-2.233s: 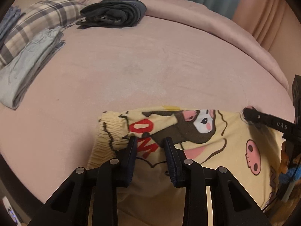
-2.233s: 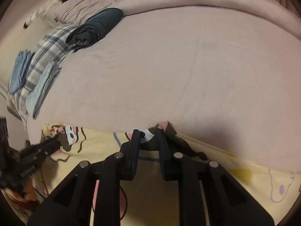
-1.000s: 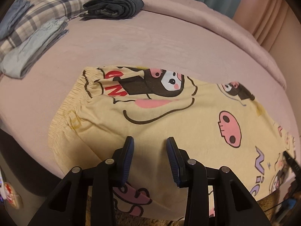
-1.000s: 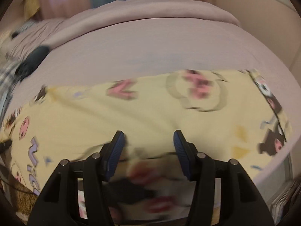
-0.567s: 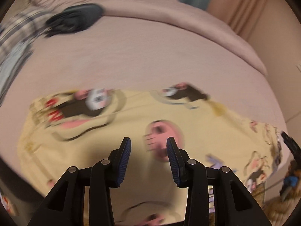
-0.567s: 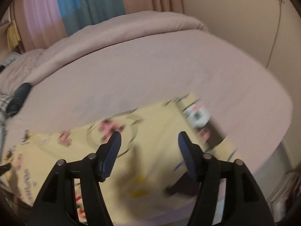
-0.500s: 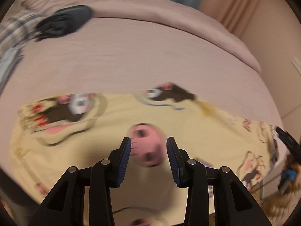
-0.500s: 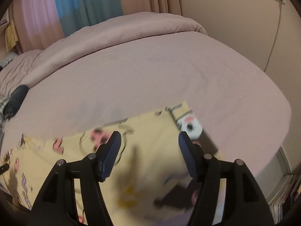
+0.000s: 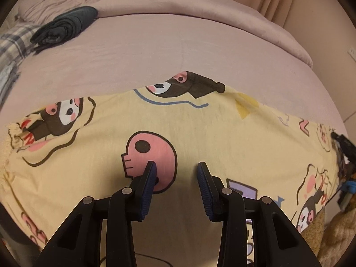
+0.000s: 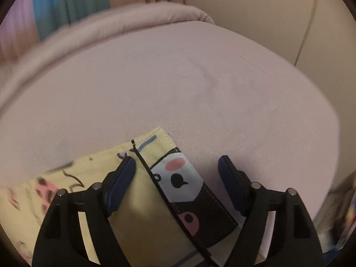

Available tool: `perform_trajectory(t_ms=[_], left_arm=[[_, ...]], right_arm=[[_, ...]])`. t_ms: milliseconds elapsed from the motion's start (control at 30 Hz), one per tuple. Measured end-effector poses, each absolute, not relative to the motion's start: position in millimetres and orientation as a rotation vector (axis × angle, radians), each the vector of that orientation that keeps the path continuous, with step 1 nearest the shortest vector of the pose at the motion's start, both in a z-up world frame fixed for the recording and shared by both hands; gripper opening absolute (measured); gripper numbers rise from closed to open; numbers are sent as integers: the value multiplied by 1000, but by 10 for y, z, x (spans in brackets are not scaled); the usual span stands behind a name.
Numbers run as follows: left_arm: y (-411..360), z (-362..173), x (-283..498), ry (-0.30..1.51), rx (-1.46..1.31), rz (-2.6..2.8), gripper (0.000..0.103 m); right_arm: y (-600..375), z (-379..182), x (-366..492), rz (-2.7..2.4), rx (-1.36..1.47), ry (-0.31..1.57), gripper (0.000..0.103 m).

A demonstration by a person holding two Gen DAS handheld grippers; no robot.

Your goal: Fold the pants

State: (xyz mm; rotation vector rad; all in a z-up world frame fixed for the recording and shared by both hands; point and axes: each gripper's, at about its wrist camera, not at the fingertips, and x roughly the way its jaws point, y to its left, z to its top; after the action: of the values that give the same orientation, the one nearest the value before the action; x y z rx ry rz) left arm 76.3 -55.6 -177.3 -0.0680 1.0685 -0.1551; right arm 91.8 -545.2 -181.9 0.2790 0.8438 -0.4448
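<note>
The yellow cartoon pajama pants lie flat on the pink bed, folded lengthwise. Left tool is half open & empty over the middle. Right tool has just been opening wide over the leg end, nothing pinched. Next: grab both layers at the hem, lift low, bring to the waist.

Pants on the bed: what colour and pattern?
Pale yellow pants printed with cartoon characters and pink skulls; clearest in the left wrist view.
</note>
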Motion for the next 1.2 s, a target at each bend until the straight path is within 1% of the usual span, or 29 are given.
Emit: perform_trajectory(t_ms=[67, 167, 233, 367, 500, 667, 700, 767, 800, 833, 867, 900, 1000, 1100, 1167, 1200], left_arm=[[-589, -1732, 773, 1083, -51, -154, 39], [-674, -1637, 792, 1094, -113, -219, 39], [-760, -1568, 789, 1093, -159, -287, 39], [-1022, -1450, 778, 1081, -189, -397, 39], [-1281, -1411, 779, 1089, -176, -444, 39], [-1459, -1368, 804, 1095, -184, -500, 39], [-1477, -1373, 805, 1098, -185, -507, 39], [-1496, -1410, 805, 1114, -194, -520, 39], [-1498, -1426, 815, 1123, -200, -526, 39], [-1512, -1449, 822, 1135, -210, -531, 39], [-1521, -1469, 830, 1146, -219, -537, 39], [-1535, -1480, 833, 1153, -226, -545, 39], [-1560, -1484, 840, 1162, -252, -590, 39], [-1577, -1472, 863, 1157, -304, -642, 39], [-1564, -1491, 888, 1163, -367, -677, 47], [-1546, -1509, 901, 1167, -402, -694, 53]], right_arm=[[-5496, -1719, 760, -431, 300, 833, 72], [-5585, -1551, 372, -402, 360, 780, 74], [-5603, -1532, 49, -382, 395, 787, 75], [-5655, -1636, -275, -390, 430, 820, 77], [-5516, -1858, -501, -314, 547, 798, 77], [-5405, -1927, -426, -298, 579, 726, 77], [-5392, -1927, -363, -298, 584, 711, 75], [-5353, -1914, -259, -291, 557, 712, 61], [-5362, -1910, -245, -293, 550, 713, 45], [-5343, -1910, -223, -293, 550, 717, 34], [-5309, -1909, -181, -274, 554, 722, 29], [-5295, -1895, -172, -253, 557, 721, 16], [-5074, -1720, -40, -196, 487, 709, 16], [-4646, -1411, 21, -70, 383, 660, 16], [-4241, -1286, 70, 58, 323, 667, 16], [-4063, -1274, 99, 106, 293, 683, 16]])
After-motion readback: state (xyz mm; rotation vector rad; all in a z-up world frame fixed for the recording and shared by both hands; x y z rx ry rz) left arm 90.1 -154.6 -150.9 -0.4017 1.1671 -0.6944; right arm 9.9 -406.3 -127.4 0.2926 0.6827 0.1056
